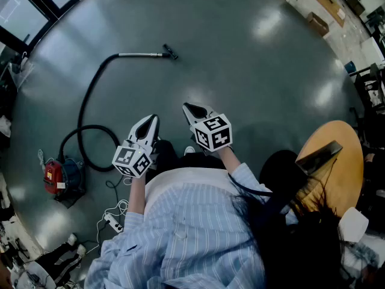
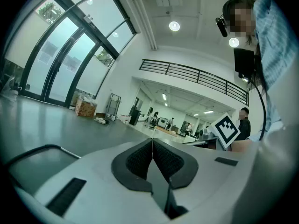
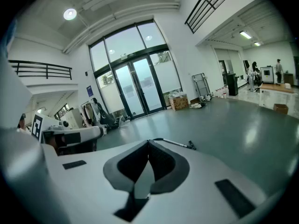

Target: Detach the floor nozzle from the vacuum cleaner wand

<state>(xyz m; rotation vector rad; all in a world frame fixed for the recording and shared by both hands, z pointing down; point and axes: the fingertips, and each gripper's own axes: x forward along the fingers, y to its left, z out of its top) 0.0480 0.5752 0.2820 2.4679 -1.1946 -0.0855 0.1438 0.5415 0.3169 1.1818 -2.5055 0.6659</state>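
Note:
The vacuum lies on the grey floor ahead of me in the head view: a red and blue canister (image 1: 58,177), a black hose (image 1: 84,104) curving up, a metal wand (image 1: 141,55) and a small black floor nozzle (image 1: 170,53) at its end. Both grippers hang in front of my body, well short of the wand. My left gripper (image 1: 153,119) is shut and empty, as is my right gripper (image 1: 187,106). In the right gripper view the jaws (image 3: 149,142) meet below the distant wand (image 3: 174,143) and nozzle (image 3: 191,146). The left gripper view shows its jaws (image 2: 152,140) shut, facing away from the vacuum.
A round wooden table (image 1: 348,161) stands at my right. A white power strip (image 1: 113,222) and cable lie at my lower left, near the canister. Cardboard boxes (image 1: 317,23) sit far right; glass doors (image 3: 135,87) and more boxes (image 3: 179,101) are beyond the wand.

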